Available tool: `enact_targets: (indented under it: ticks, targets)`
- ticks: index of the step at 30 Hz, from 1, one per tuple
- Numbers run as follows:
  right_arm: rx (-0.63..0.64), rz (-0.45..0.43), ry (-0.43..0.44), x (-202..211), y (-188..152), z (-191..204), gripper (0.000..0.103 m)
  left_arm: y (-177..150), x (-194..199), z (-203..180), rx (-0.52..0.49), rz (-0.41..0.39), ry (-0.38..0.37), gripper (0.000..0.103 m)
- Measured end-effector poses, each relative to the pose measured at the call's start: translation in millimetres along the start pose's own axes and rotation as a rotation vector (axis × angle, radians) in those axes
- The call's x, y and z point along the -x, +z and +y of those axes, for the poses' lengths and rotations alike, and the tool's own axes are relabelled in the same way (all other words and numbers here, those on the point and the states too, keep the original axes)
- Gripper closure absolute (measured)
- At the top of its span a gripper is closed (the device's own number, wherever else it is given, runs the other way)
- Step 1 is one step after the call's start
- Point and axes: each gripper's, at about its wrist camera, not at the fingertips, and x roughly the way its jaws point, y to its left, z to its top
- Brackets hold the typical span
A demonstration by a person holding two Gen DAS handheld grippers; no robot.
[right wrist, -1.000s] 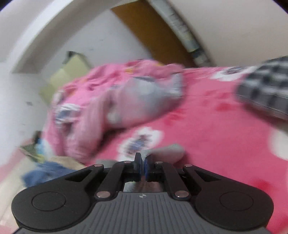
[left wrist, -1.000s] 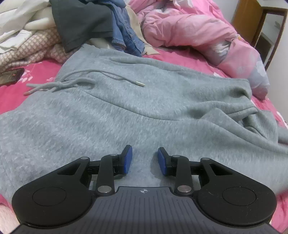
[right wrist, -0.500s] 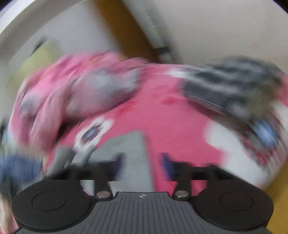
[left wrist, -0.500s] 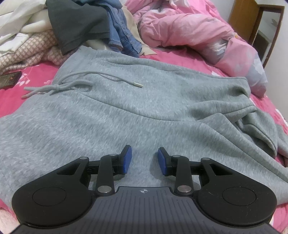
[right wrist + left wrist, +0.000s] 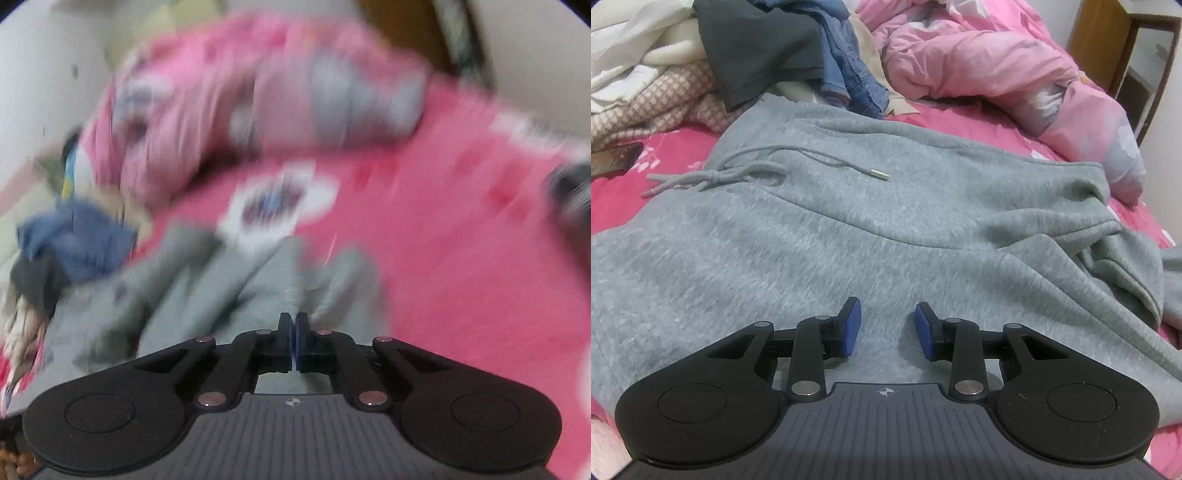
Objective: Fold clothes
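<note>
Grey sweatpants [image 5: 871, 221] spread under the left fingers [image 5: 851, 325], apart; right fingers [image 5: 284, 332] pressed together above them.

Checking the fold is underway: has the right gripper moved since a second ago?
Yes. The right gripper has swung left: the blue clothes moved up and rightward in its view.

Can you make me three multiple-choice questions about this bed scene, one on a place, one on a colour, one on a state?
1. Where does the drawstring's metal tip lie?
A on the grey sweatpants
B on the pink quilt
C on the floor

2. What colour is the bedsheet?
A white
B green
C pink

3. How does the left hand-held gripper stand?
A shut on the drawstring
B open above the fabric
C gripping denim

Answers: 1 A, the tip rests on grey fleece; 2 C, pink shows around the pants; 3 B, a gap separates its blue pads.
</note>
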Motion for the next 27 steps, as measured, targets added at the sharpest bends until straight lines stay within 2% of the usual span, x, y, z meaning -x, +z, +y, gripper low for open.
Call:
enact_targets:
  ticks: [1,5,6,7,9,11,12,14,15,17,18,20,21,22,24,27]
  targets:
    - [-0.040,-0.059,-0.028,22,1,-8,0.101,0,0,0,-0.001,-0.001,-0.001,0.070]
    - [-0.132,-0.260,-0.298,103,-13,-46,0.101,-2,1,2,0.004,-0.007,-0.011,0.070]
    - [-0.159,-0.249,-0.377,111,-20,-59,0.101,-2,1,2,0.004,-0.008,-0.014,0.070]
    - [-0.195,-0.201,-0.431,112,-28,-73,0.098,-2,1,2,0.001,-0.010,-0.017,0.070]
    - [-0.269,-0.087,-0.553,107,-43,-99,0.079,-3,1,2,-0.006,-0.010,-0.020,0.070]
    - [-0.318,-0.075,-0.661,106,-51,-106,0.079,-2,3,2,-0.008,-0.009,-0.021,0.070]
    - [-0.342,-0.121,-0.668,110,-51,-103,0.077,-1,4,2,-0.006,-0.008,-0.022,0.070]
    - [-0.363,-0.229,-0.612,118,-49,-89,0.069,2,8,2,0.003,-0.012,-0.019,0.070]
    - [-0.339,-0.261,-0.545,117,-45,-77,0.063,3,11,2,0.004,-0.024,-0.014,0.070]
    - [-0.275,-0.227,-0.393,99,-35,-53,0.053,7,21,-2,-0.005,-0.070,-0.010,0.070]
    - [-0.259,-0.180,-0.287,80,-29,-41,0.048,10,26,-5,-0.018,-0.096,-0.020,0.070]
    - [-0.283,-0.065,-0.066,39,-18,-23,0.047,17,35,-17,-0.062,-0.134,-0.057,0.069]
    - [-0.314,0.023,0.039,11,-12,-14,0.047,21,36,-25,-0.099,-0.140,-0.078,0.069]
    - [-0.339,0.098,0.100,-16,-8,-8,0.047,25,36,-35,-0.139,-0.143,-0.100,0.069]
    - [-0.325,0.246,0.148,-77,-4,6,0.047,34,28,-58,-0.237,-0.125,-0.145,0.066]
    - [-0.311,0.435,0.139,-157,-5,22,0.049,44,11,-90,-0.354,-0.113,-0.191,0.066]
